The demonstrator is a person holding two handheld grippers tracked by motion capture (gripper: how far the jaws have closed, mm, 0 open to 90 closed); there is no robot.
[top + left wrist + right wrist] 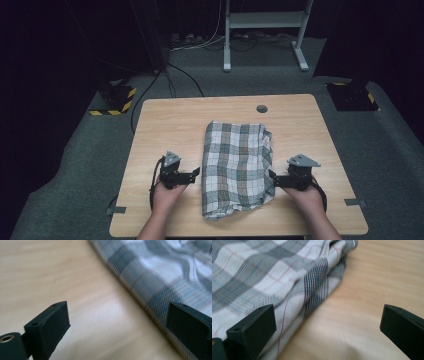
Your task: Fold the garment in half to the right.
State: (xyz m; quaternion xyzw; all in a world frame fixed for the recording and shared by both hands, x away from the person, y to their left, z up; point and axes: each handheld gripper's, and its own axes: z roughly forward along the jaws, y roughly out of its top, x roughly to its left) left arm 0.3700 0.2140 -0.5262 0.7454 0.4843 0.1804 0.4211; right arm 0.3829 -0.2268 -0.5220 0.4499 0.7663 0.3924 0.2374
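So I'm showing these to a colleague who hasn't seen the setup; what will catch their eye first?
The folded plaid cloth in the middle of the light wooden table, bright against the dark room. Then the two hand-held tongs flanking it: the left tongs and the right tongs, both open and aimed at the cloth's side edges.

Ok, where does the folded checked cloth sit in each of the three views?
High view: the folded grey-and-white checked cloth lies mid-table between both tongs.
Left gripper view: it fills the upper right, its edge running diagonally.
Right gripper view: it fills the upper left.
Shared landmark: the light wooden tabletop beside the cloth's edge.
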